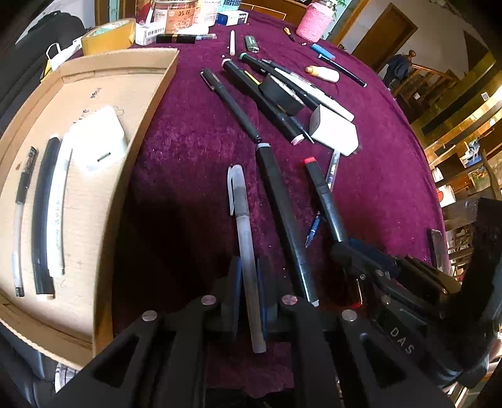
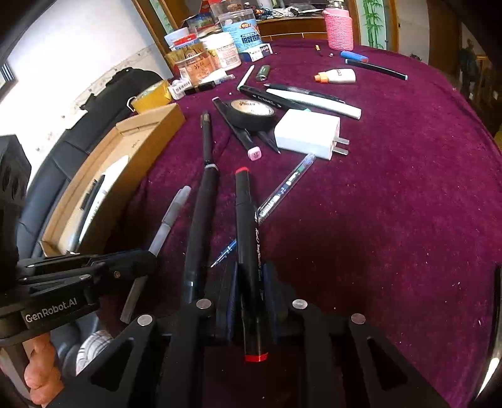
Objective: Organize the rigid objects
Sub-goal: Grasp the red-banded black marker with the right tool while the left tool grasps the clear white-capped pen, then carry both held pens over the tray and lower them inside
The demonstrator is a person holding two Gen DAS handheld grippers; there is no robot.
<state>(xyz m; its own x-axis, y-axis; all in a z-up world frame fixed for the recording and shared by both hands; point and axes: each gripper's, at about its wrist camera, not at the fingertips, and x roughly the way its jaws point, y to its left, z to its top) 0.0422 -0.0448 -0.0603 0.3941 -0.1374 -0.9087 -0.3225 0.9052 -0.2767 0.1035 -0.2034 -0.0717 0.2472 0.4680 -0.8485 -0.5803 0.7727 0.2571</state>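
Observation:
My left gripper (image 1: pixel 249 276) is shut on a frosted grey pen (image 1: pixel 243 232), also seen in the right wrist view (image 2: pixel 166 219). My right gripper (image 2: pixel 249 279) is shut on a black marker with red ends (image 2: pixel 246 238), also in the left wrist view (image 1: pixel 323 197). A long black marker (image 1: pixel 282 213) lies between them on the purple cloth. A cardboard tray (image 1: pixel 103 201) at the left holds three pens (image 1: pixel 40 216) and a white charger (image 1: pixel 97 141). More pens (image 1: pixel 232 105), a black tape roll (image 2: pixel 251 114) and a white plug adapter (image 2: pixel 309 133) lie farther out.
Jars, boxes and a yellow tape roll (image 1: pixel 108 36) crowd the table's far left. A pink knitted cup (image 2: pixel 339 28), a blue cap (image 2: pixel 354 56), a green lighter (image 2: pixel 263 72) and a small white bottle (image 2: pixel 337 76) sit at the far side. A blue refill (image 2: pixel 224 251) lies near my right gripper.

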